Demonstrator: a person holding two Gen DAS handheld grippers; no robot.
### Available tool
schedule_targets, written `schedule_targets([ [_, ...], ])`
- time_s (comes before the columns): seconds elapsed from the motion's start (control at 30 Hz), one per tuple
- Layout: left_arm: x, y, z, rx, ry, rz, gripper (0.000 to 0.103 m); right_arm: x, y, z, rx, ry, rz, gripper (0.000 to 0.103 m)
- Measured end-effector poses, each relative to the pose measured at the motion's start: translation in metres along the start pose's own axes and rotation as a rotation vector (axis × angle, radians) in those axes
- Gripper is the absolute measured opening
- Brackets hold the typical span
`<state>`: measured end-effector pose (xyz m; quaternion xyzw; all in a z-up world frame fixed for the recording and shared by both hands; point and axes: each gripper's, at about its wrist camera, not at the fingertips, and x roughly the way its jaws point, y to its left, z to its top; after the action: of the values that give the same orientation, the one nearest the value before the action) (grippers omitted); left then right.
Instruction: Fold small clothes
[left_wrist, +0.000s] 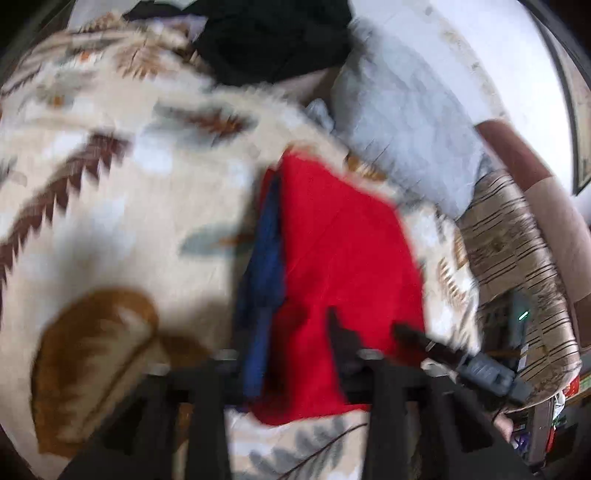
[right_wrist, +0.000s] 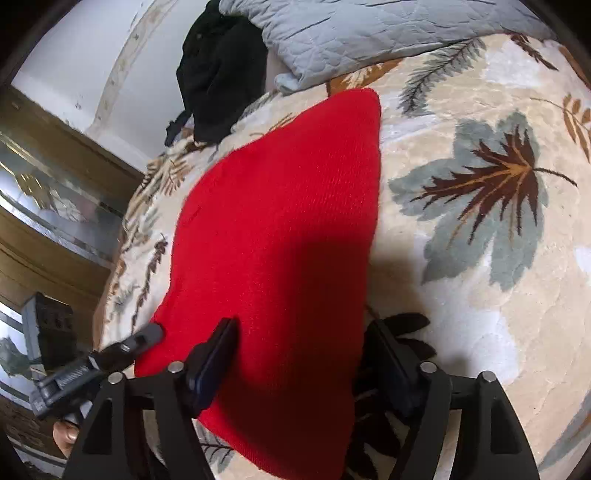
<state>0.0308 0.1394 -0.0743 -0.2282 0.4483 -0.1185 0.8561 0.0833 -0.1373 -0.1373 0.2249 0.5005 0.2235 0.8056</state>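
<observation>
A red knitted garment (right_wrist: 280, 229) lies flat and folded on a leaf-patterned blanket (right_wrist: 480, 277). It also shows in the blurred left wrist view (left_wrist: 343, 266). My right gripper (right_wrist: 303, 347) is open, its fingers low over the garment's near end, one finger (right_wrist: 218, 347) on the red cloth, the other (right_wrist: 391, 354) at its right edge. My left gripper (left_wrist: 299, 325) is open over the garment's other end, with one blue-padded finger (left_wrist: 262, 295) at the cloth's edge. The other gripper shows in each view, in the left wrist view (left_wrist: 443, 350) and in the right wrist view (right_wrist: 110, 354).
A black garment (right_wrist: 218, 74) and a grey quilted pillow (right_wrist: 351, 33) lie at the far side of the bed. A striped cushion (left_wrist: 517, 258) sits off the bed's edge. A wooden glazed cabinet (right_wrist: 48, 184) stands beside the bed.
</observation>
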Motion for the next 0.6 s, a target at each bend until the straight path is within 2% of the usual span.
schedule_targets([
  [0.03,-0.003,-0.003,0.009,0.0,-0.028,-0.017,0.07,-0.002,-0.002,0.0,0.006,-0.002,0.009,0.077],
  [0.07,-0.003,-0.006,0.021,0.001,-0.055,-0.027,0.071,-0.006,-0.004,0.001,0.013,-0.006,0.016,0.077],
  [0.13,0.01,-0.009,0.039,0.009,-0.048,-0.038,0.071,-0.011,-0.005,0.004,0.016,-0.028,0.041,0.077],
  [0.2,0.037,-0.005,0.051,0.002,-0.003,-0.026,0.071,-0.015,-0.007,0.009,0.022,-0.047,0.052,0.077],
  [0.23,0.059,0.004,0.053,-0.029,0.055,-0.011,0.071,-0.015,-0.009,0.014,0.035,-0.054,0.062,0.077],
  [0.27,0.075,0.014,0.05,-0.057,0.118,-0.001,0.047,-0.013,-0.012,0.019,0.049,-0.059,0.067,0.077],
  [0.3,0.093,0.027,0.046,-0.09,0.173,-0.009,0.044,-0.011,-0.014,0.022,0.064,-0.064,0.071,0.077],
  [0.37,0.092,0.043,0.043,-0.176,0.138,-0.091,0.039,-0.002,-0.022,0.029,0.102,-0.052,0.078,0.077],
  [0.43,0.086,0.038,0.042,-0.137,0.119,-0.07,0.038,0.007,-0.026,0.029,0.124,-0.018,0.088,0.077],
  [0.5,0.084,0.031,0.043,-0.099,0.111,-0.043,0.038,0.009,-0.025,0.028,0.113,-0.021,0.085,0.077],
  [0.6,0.065,0.019,0.042,-0.064,0.073,-0.02,0.043,0.007,-0.023,0.027,0.119,-0.032,0.094,0.077],
])
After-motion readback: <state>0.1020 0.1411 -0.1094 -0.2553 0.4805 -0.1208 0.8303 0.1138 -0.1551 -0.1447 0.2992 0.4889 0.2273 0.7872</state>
